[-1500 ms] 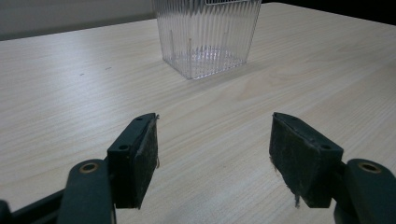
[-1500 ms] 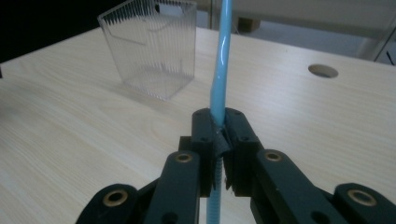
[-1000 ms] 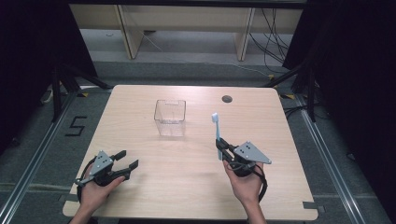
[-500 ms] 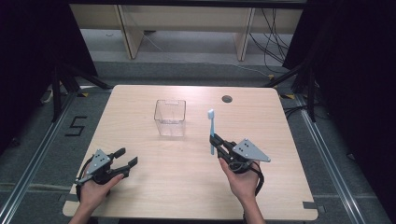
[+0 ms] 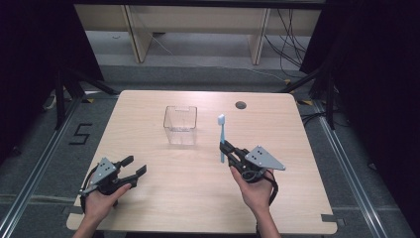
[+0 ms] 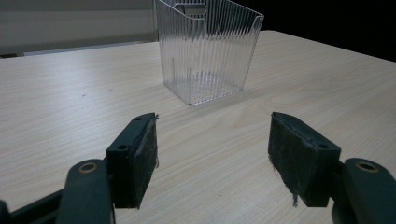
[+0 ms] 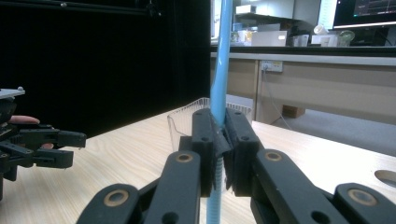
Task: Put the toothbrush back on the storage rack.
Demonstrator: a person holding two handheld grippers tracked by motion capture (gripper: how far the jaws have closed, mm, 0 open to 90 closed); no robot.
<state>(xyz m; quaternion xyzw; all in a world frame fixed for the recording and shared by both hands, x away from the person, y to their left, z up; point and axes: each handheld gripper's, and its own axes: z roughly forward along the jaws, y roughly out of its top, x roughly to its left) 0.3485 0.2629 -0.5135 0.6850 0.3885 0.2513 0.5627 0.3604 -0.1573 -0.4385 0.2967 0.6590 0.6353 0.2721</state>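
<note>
Right gripper (image 5: 229,150), held in the person's right hand (image 5: 255,191) at the near right of the table (image 5: 297,148): its jaws are pressed together on the lower shaft of a light-blue toothbrush (image 5: 222,136), which stands upright with its white head uppermost. In the right gripper view the blue shaft (image 7: 218,88) passes between the two black pads and continues above and below them. Clear plastic box (image 5: 180,125): ribbed walls, open top, standing on the table just left of and slightly beyond the toothbrush, apart from it. Left gripper (image 5: 132,166), held low over the near left of the table: jaws spread wide, nothing between them; the box (image 6: 205,49) lies ahead of them, well apart. A round hole (image 5: 240,105) marks the far side of the table.
</note>
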